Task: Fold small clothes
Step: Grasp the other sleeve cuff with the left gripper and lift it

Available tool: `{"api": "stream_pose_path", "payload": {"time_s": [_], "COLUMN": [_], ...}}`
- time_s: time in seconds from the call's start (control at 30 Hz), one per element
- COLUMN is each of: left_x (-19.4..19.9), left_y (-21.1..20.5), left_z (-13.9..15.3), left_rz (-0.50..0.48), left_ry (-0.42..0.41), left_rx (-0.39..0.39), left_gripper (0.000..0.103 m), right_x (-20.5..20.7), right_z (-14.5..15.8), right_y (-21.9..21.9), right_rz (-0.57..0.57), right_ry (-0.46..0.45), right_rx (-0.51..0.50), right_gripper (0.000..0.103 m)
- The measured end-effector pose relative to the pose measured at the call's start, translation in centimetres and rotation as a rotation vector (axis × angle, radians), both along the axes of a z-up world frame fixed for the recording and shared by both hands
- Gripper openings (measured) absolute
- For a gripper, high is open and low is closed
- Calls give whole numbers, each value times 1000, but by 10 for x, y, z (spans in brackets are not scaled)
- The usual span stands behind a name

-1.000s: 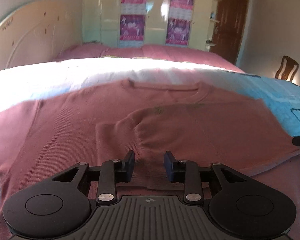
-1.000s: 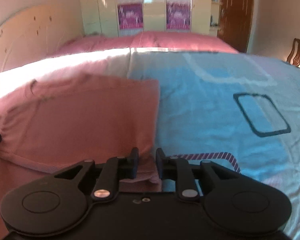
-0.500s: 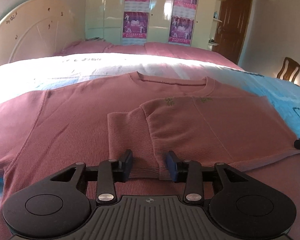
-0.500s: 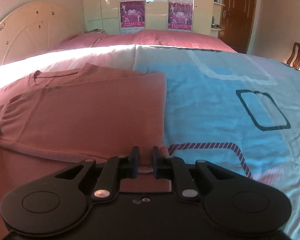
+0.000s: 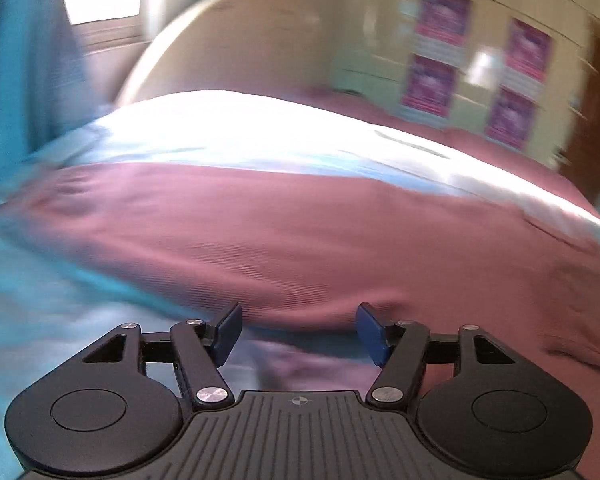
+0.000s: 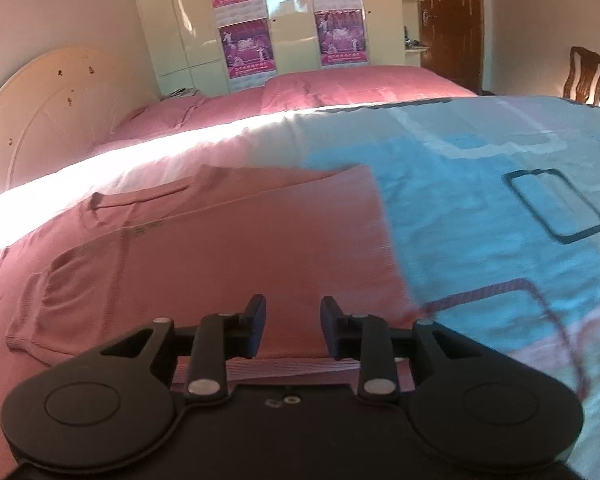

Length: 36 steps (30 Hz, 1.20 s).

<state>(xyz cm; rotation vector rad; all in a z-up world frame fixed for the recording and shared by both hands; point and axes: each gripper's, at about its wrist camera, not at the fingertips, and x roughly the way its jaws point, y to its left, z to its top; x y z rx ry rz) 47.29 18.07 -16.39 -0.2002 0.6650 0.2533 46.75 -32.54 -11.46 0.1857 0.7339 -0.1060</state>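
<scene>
A dusty-pink knit sweater lies flat on the bed, its right side folded over the middle, the fold edge running along the blue cover. My right gripper is open and empty just above the folded part's near hem. In the blurred left wrist view the sweater's unfolded left side spreads ahead. My left gripper is wide open and empty at that side's near edge.
The bed has a blue patterned cover and a pink one behind. A cream headboard is at the left, a wardrobe with posters behind, a wooden door and chair at the right.
My right gripper has opened and let go of the sweater's folded hem. My left gripper has opened wider and swung fast to the left, toward the sweater's left side.
</scene>
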Motion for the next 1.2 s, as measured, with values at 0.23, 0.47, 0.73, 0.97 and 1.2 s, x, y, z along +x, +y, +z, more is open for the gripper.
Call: {"api": "stream_pose_path", "payload": {"time_s": [0.23, 0.47, 0.73, 0.97, 1.2], "left_x": [0, 9, 28, 42, 76], "left_y": [109, 190, 252, 218, 104], "left_z": [-11, -28, -44, -26, 4], "left_rz": [196, 331, 410, 282, -20], "left_ry": [-21, -80, -177, -224, -282], "left_rx": [-57, -151, -319, -270, -251], "left_gripper": [62, 62, 27, 10, 10], "right_x": [21, 34, 36, 31, 25], "right_z": [1, 11, 10, 12, 15], "right_y": [35, 48, 46, 40, 29], "right_rz": [-13, -31, -71, -82, -81], "right_ry": [-3, -13, 13, 7, -14], "right_rx": [49, 12, -22, -19, 1], "right_gripper": [33, 35, 35, 35, 35]}}
